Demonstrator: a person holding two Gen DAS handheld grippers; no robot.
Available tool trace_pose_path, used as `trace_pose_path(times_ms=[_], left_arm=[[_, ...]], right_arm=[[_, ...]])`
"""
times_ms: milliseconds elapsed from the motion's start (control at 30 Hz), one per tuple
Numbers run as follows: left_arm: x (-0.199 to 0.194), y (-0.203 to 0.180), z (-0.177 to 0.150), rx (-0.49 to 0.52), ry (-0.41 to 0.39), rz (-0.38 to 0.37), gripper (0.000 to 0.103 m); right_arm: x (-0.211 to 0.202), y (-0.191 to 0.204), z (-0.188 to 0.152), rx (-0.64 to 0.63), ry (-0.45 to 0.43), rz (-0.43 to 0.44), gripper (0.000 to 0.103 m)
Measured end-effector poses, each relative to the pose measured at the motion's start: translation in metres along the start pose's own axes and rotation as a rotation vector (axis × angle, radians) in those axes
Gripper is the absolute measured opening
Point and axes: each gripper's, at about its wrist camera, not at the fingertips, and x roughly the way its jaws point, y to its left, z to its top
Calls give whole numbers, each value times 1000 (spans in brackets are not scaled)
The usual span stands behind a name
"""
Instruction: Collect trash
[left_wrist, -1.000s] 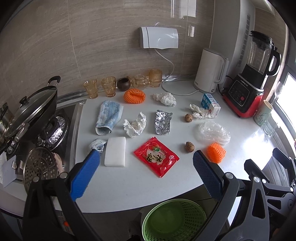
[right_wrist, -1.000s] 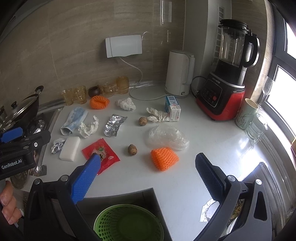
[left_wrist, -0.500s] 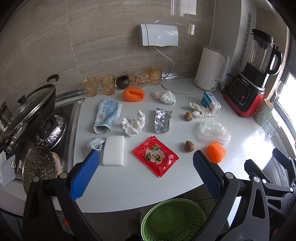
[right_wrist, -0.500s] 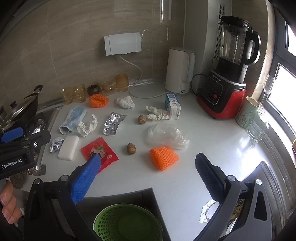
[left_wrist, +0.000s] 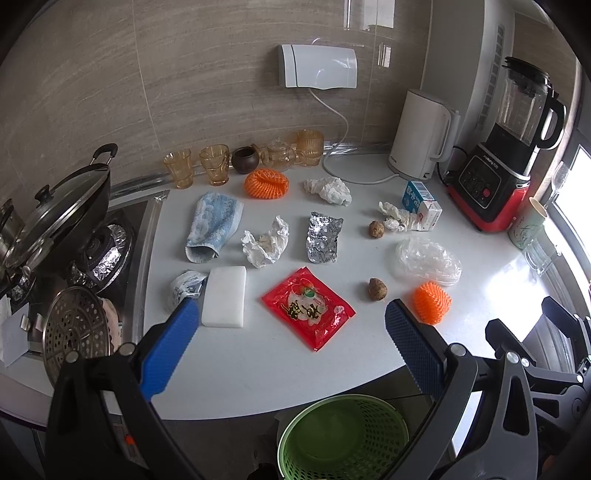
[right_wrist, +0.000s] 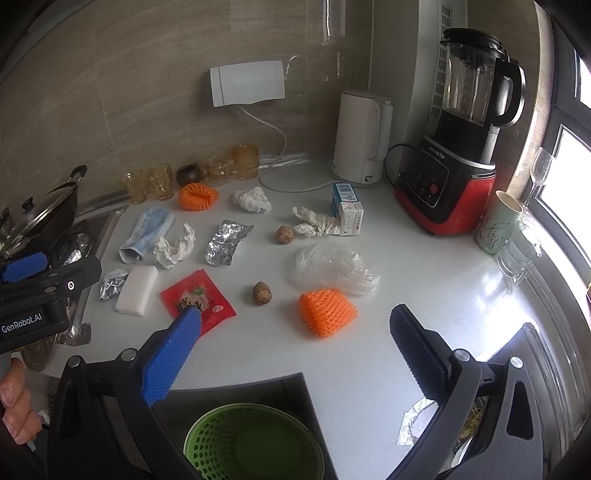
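Observation:
Trash lies scattered on the white counter (left_wrist: 258, 365): a red snack packet (left_wrist: 308, 308) (right_wrist: 197, 300), crumpled foil (left_wrist: 323, 239) (right_wrist: 227, 242), crumpled tissues (left_wrist: 266, 242), a clear plastic bag (left_wrist: 426, 260) (right_wrist: 336, 267), orange foam nets (left_wrist: 431, 302) (right_wrist: 327, 312), and two brown nuts (left_wrist: 377, 288). A green basket (left_wrist: 343, 437) (right_wrist: 253, 443) stands below the counter's front edge. My left gripper (left_wrist: 291, 332) is open and empty above the near edge, before the red packet. My right gripper (right_wrist: 295, 334) is open and empty, just before the orange net.
A stove with a lidded wok (left_wrist: 59, 214) and a steamer insert (left_wrist: 75, 332) is at the left. Glass cups (left_wrist: 214, 164), a white kettle (left_wrist: 421, 136), a red blender (left_wrist: 509, 155), a milk carton (left_wrist: 421, 205), a blue cloth (left_wrist: 212, 229) and a white sponge (left_wrist: 224, 295) are on the counter.
Both grippers have drifted slightly; the counter items sit a little lower and nearer in both views. Both stay open and empty.

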Motion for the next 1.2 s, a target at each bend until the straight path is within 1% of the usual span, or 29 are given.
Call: trace_pose_path(times_ms=[400,767,867,1000,1133,1200], left_arm=[[3,-3,-1,-15,7,3,97],[10,-1,-2,-23,20,16,97],[13,-1,-4,-19,10,12,97],[21,1,-11,-13,-24,20,97],[35,6,-20,5,-36,34,97],[43,11,-25,10,-40,25,97]], right_arm=[[5,-3,1,-9,8,11,101],[11,-7,1,-11,18,49,101],[14,-7,0,-18,14,71,101],[21,-6,-3,-37,14,109,101],[35,0,-7,-67,42,149,101],[41,5,-10,-82,44,160,101]])
